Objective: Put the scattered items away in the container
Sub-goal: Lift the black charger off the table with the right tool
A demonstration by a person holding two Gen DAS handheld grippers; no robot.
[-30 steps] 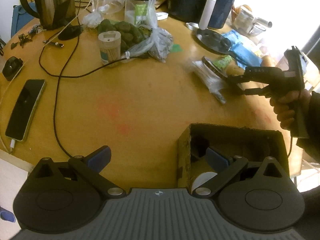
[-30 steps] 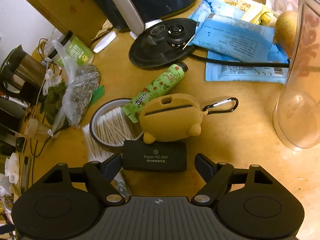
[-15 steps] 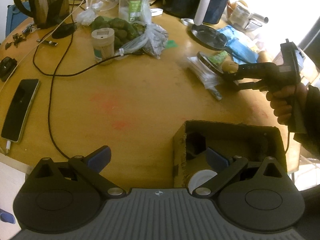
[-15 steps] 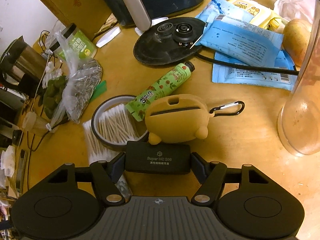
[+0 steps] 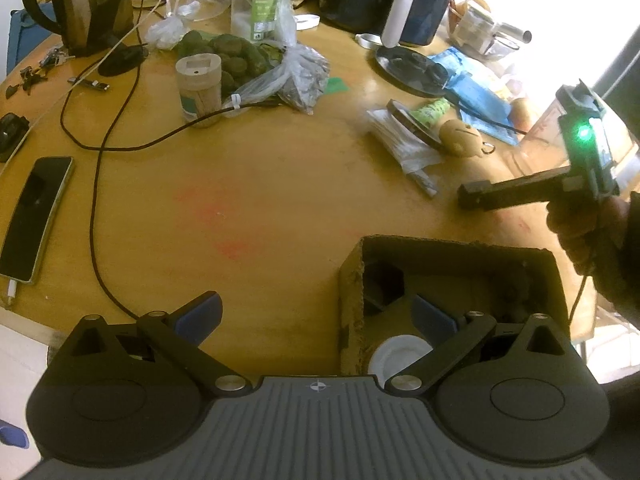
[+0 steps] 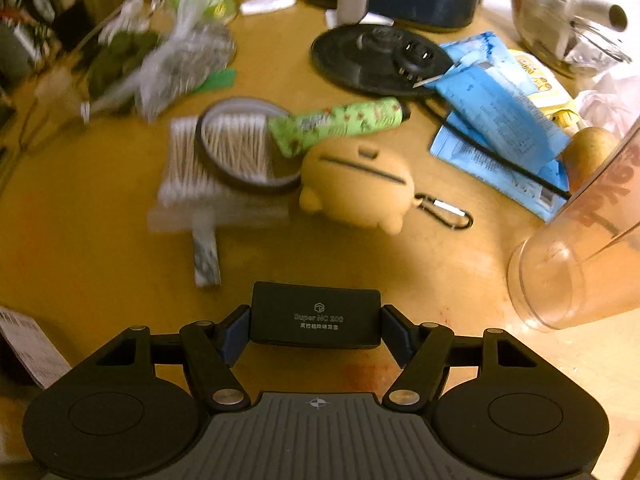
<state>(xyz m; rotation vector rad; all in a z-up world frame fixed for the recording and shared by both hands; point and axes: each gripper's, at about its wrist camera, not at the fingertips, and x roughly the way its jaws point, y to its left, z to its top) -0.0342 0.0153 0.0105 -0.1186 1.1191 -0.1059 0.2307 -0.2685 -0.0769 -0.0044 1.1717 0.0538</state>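
My right gripper (image 6: 316, 336) is shut on a flat black case (image 6: 316, 314) with white print and holds it off the table. In the left wrist view that case (image 5: 474, 196) hangs above and beyond the far right edge of the open cardboard box (image 5: 460, 248). My left gripper (image 5: 316, 316) is open and straddles the box's left wall, with one finger inside. A white round item (image 5: 400, 354) lies in the box. Left on the table are a yellow pouch with a carabiner (image 6: 356, 192), a green tube (image 6: 340, 126) and a cotton swab tin (image 6: 240, 148).
Blue packets (image 6: 496, 120), a black kettle base (image 6: 380, 60) and a clear plastic cup (image 6: 580, 260) crowd the right side. A phone (image 5: 36, 216), a black cable (image 5: 96, 200), a kettle (image 5: 84, 4) and bagged food (image 5: 280, 76) sit to the left and far side.
My right gripper shut on the black case, lifted it and drew back from the yellow pouch towards the box. My left gripper stayed open at the box.
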